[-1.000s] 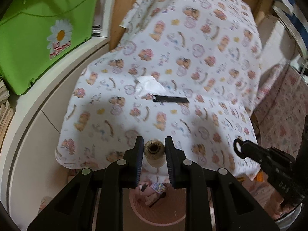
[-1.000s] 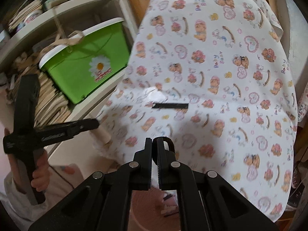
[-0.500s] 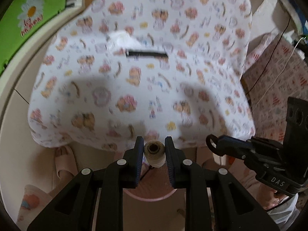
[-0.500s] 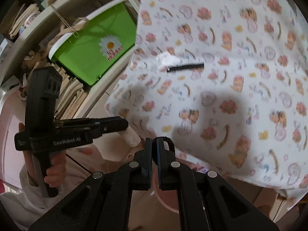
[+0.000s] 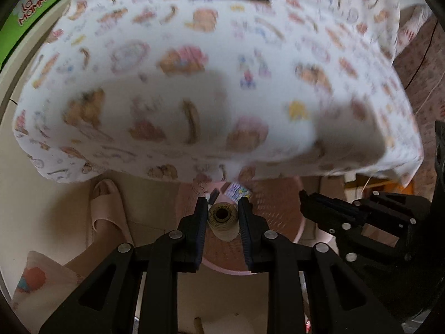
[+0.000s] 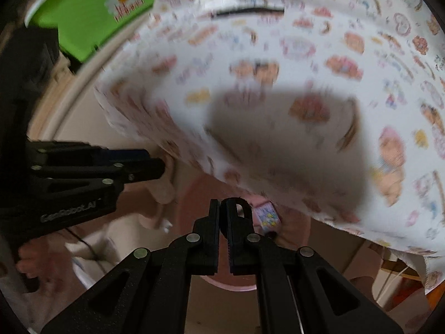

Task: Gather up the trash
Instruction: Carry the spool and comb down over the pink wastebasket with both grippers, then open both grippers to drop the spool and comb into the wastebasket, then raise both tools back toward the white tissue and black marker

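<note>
Left wrist view: the left gripper point(image 5: 222, 217) is clamped on a small thread spool point(image 5: 223, 220), its hollow core facing forward between the fingers; below and beyond the fingertips sits the pink bin point(image 5: 267, 208), part-hidden under the patterned tablecloth point(image 5: 211, 83); the spool looks light and firm, its wound sides grippy, so a side hold across the winding seems sound.

Right wrist view: the right gripper point(image 6: 222, 208) has its fingers together, with a thin black loop point(image 6: 241, 208) at the right fingertip; I cannot tell if it is held; the bin lies just beyond.
</note>
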A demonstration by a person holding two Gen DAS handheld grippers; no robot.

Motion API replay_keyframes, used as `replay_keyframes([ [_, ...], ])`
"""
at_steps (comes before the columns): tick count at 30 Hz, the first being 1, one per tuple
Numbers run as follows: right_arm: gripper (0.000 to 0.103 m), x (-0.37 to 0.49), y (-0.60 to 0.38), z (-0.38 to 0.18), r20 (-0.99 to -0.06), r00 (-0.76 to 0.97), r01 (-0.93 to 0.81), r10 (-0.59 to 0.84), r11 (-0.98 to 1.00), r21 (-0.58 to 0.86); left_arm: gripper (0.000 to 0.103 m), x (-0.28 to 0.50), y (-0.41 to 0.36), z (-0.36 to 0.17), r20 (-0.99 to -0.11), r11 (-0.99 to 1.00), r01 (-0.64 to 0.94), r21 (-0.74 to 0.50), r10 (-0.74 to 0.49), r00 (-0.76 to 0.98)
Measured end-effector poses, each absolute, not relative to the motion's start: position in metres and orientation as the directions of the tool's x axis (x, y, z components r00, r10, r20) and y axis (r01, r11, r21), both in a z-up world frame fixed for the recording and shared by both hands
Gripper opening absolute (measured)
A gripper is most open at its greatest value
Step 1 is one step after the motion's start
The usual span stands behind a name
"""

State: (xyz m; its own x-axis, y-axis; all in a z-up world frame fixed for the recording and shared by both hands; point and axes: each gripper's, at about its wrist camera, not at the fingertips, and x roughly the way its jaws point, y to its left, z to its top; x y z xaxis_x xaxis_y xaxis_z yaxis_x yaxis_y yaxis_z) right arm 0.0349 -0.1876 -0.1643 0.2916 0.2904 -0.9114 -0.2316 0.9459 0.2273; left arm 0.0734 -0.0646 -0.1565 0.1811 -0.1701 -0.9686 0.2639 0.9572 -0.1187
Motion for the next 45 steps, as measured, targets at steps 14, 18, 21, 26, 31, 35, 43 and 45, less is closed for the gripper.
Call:
replay_keyframes([
  [14, 0.006, 0.03, -0.185, -0.264, -0.985, 0.052, -0.14, 0.164, 0.978, 0.156, 0.021, 0.067, -0.049, -0.234, -0.994, 0.984, 0.14, -0.11, -0.11, -0.011],
  [18, 0.006, 0.027, -0.181, -0.283, -0.995, 0.01, -0.156, 0.095, 0.983, 0.092, 0.031, 0.065, -0.04, -0.254, -0.987, 0.988, 0.062, -0.144, -0.139, -0.08],
  [21, 0.006, 0.021, -0.182, -0.299, -0.997, -0.063, -0.169, 0.044, 0.984, 0.054, 0.042, 0.064, -0.036, -0.26, -0.987, 0.991, 0.033, -0.129, -0.125, -0.1],
  [26, 0.023, 0.02, -0.184, -0.305, -0.996, -0.08, -0.161, 0.044, 0.985, 0.057, 0.063, 0.066, -0.038, -0.241, -0.997, 0.995, 0.061, -0.077, -0.076, -0.021],
  [31, 0.051, 0.025, -0.187, -0.295, -1.0, -0.006, -0.156, -0.003, 0.988, -0.002, 0.079, 0.071, -0.037, -0.211, -0.995, 0.997, 0.08, 0.008, 0.0, 0.1],
  [35, 0.052, 0.024, -0.176, -0.275, -0.993, 0.099, -0.201, -0.069, 0.976, -0.087, 0.081, 0.071, -0.038, -0.186, -0.983, 0.995, 0.091, 0.046, 0.029, 0.181],
  [43, 0.077, 0.015, -0.154, -0.2, -0.923, 0.38, -0.25, -0.067, 0.953, -0.172, 0.09, 0.079, -0.026, -0.139, -0.945, 0.997, 0.062, 0.045, 0.022, 0.326],
  [45, 0.077, 0.014, -0.151, -0.185, -0.909, 0.414, -0.256, -0.05, 0.952, -0.169, 0.09, 0.082, -0.02, -0.133, -0.937, 0.998, 0.037, 0.051, 0.035, 0.346],
])
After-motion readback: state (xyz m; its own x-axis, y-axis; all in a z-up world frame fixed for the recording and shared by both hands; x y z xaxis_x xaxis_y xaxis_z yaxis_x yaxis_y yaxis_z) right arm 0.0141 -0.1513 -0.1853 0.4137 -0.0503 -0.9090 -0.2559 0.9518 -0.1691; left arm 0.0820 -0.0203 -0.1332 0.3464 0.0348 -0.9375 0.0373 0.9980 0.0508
